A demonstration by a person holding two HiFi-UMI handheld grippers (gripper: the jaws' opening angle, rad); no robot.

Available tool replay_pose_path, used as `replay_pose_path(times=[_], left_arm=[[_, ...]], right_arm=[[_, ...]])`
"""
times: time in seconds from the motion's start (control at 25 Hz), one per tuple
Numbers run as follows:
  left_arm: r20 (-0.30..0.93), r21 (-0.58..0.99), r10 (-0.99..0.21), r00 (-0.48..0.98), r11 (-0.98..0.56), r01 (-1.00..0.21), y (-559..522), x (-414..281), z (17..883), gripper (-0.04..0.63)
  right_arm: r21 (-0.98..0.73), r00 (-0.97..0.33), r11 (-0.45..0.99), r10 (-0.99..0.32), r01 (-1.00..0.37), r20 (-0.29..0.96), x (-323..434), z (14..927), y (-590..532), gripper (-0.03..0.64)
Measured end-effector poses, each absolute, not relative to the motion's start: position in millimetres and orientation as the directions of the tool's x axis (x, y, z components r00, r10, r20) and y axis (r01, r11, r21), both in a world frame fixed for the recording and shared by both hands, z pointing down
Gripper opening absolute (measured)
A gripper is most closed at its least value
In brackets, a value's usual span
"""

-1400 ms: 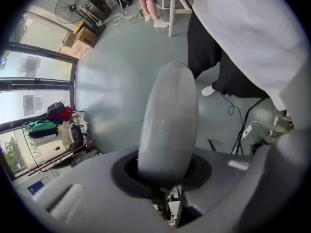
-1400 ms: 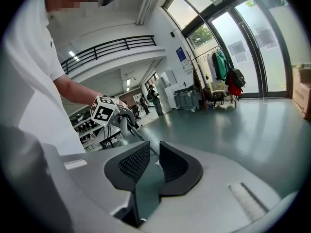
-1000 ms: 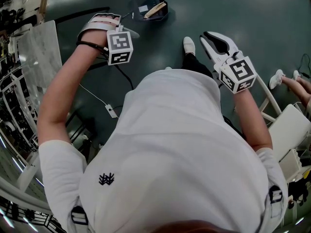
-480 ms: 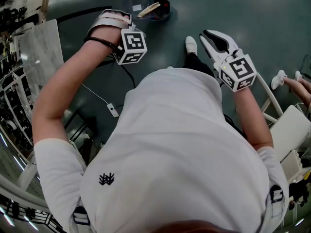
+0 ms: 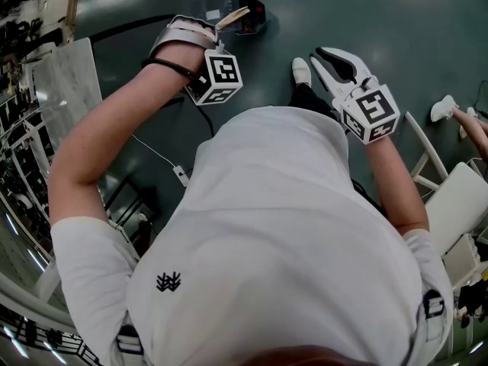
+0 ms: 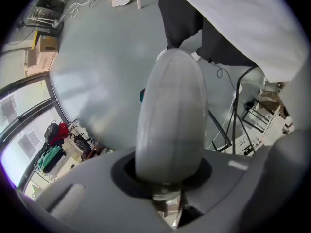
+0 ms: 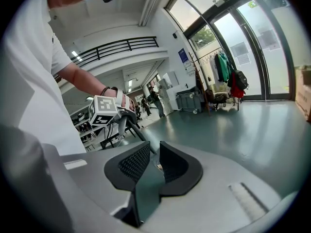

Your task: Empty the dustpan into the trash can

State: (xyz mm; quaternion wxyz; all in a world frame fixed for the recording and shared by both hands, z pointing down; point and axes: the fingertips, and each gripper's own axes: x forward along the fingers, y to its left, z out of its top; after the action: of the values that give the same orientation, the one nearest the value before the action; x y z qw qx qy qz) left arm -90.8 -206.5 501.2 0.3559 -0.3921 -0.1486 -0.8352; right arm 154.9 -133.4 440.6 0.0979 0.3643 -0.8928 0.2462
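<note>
In the head view my left gripper (image 5: 192,30) is out ahead at the upper left, shut on the dustpan's handle. The dustpan (image 5: 221,8) hangs beyond it over the dark floor, holding a pale wooden stick (image 5: 232,15) and a scrap of paper. The left gripper view is filled by that thick grey handle (image 6: 170,115) running away between the jaws. My right gripper (image 5: 331,59) is held at the right, shut with nothing in it; its dark pads (image 7: 136,163) stand close together. No trash can is in view that I can make out.
Metal racks (image 5: 23,128) line the left side. A cable with a white adapter (image 5: 181,175) lies on the floor. A white shoe (image 5: 300,71) shows ahead of the body. A white frame (image 5: 427,158) and another person's hand (image 5: 469,120) are at the right.
My left gripper has swung to the right and a little farther away, carrying the dustpan with it; the pan now looks more tilted. The right gripper has hardly moved.
</note>
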Motion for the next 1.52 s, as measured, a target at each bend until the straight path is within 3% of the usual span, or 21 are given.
replay_pose_path(times=[0.88, 1.52], left_arm=[[0.667, 0.085, -0.515, -0.539, -0.666, 0.741, -199.6, -71.5, 496.5, 0.144], [0.688, 0.053, -0.377, -0.62, -0.826, 0.561, -182.2, -115.1, 481.6, 0.144]], right_arm=[[-0.382, -0.729, 0.621, -0.601, -0.685, 0.328, 164.8, 443.1, -131.0, 0.06], [-0.367, -0.787, 0.697, -0.527, -0.616, 0.321, 148.2, 435.6, -134.7, 0.058]])
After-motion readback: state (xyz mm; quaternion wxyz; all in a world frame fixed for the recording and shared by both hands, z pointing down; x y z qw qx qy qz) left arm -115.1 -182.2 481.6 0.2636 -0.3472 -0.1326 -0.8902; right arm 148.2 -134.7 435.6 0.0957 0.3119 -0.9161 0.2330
